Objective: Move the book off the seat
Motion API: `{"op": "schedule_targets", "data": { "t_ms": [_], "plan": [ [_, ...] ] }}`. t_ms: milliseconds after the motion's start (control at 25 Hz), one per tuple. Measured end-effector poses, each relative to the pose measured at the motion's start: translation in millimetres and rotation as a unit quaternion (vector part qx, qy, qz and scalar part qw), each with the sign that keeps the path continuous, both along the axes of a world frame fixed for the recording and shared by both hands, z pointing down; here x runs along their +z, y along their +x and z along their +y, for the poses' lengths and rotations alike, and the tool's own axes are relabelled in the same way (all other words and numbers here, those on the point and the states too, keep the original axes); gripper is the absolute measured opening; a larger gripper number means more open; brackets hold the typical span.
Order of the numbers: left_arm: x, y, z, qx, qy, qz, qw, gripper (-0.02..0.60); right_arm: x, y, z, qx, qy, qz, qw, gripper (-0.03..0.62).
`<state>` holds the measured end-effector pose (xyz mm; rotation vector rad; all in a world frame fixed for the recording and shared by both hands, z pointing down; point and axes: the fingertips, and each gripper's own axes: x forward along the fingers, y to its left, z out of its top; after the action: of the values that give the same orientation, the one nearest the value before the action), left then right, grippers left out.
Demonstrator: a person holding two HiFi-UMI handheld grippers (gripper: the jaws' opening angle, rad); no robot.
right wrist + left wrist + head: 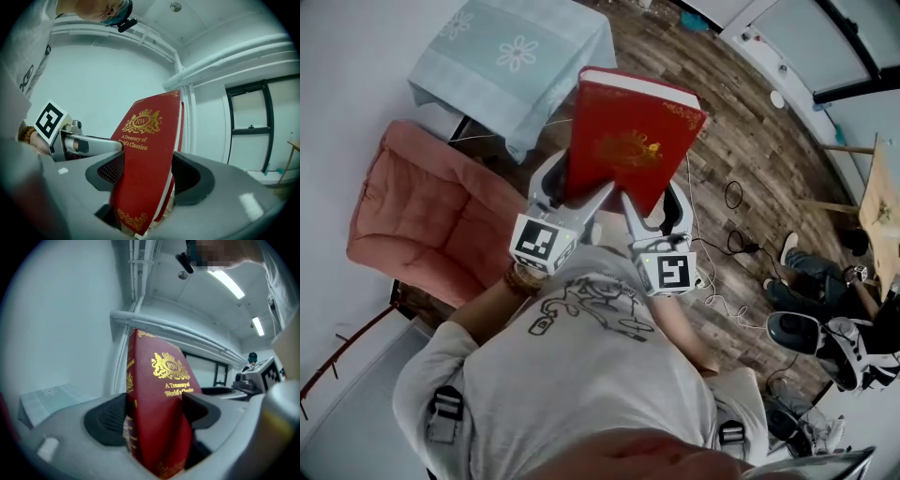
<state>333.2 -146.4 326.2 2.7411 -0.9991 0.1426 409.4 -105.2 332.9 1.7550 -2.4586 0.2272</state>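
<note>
A thick red book (630, 145) with gold print is held up in the air in front of the person, above the wooden floor. My left gripper (574, 202) is shut on its near left corner, my right gripper (649, 211) on its near right corner. In the left gripper view the red book (157, 418) stands between the black pads (107, 420), spine to the left. The right gripper view shows the red book (143, 168) wedged between the black pads (190, 180), and the left gripper (77, 143) beside it. The pink armchair (422, 216) lies below and to the left, its seat bare.
A small table under a pale green cloth (511, 61) stands beyond the armchair. Cables (733, 239) trail over the wooden floor at the right. A second person (834, 319) sits low at the right edge, beside a wooden piece of furniture (881, 211).
</note>
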Motion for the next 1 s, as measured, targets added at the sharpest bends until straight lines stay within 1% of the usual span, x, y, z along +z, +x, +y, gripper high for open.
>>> {"op": "schedule_targets", "data": {
  "t_ms": [160,240,320,400,520,600,720,840,1000],
  "plan": [
    [9,1,-44,-0.004,-0.003,0.003,1.0,0.361,9,2,-46,-0.004,-0.011,0.008,1.0,0.316],
    [13,-1,-71,-0.01,-0.005,0.004,0.9999,0.361,10,0,-75,-0.006,-0.01,0.004,1.0,0.316],
    [15,-5,-103,-0.015,-0.009,0.005,0.9998,0.362,8,-4,-108,-0.008,-0.008,-0.002,1.0,0.316],
    [15,-13,-142,-0.021,-0.013,0.007,0.9997,0.362,10,-11,-147,-0.013,-0.02,0.006,1.0,0.316],
    [14,-33,-197,-0.036,-0.019,0.012,0.9991,0.362,13,-28,-205,-0.028,-0.031,0.015,0.999,0.316],
    [14,-45,-222,-0.05,-0.021,0.012,0.9985,0.362,11,-39,-232,-0.042,-0.031,0.015,0.999,0.316],
    [10,-65,-253,-0.073,-0.025,0.012,0.9969,0.361,7,-59,-267,-0.073,-0.024,0.014,0.997,0.316],
    [10,-93,-282,-0.101,-0.026,0.012,0.9945,0.362,7,-86,-300,-0.104,-0.024,0.017,0.994,0.316],
    [11,-127,-303,-0.143,-0.029,0.013,0.9891,0.361,8,-119,-327,-0.149,-0.027,0.019,0.988,0.316]
  ]
}}
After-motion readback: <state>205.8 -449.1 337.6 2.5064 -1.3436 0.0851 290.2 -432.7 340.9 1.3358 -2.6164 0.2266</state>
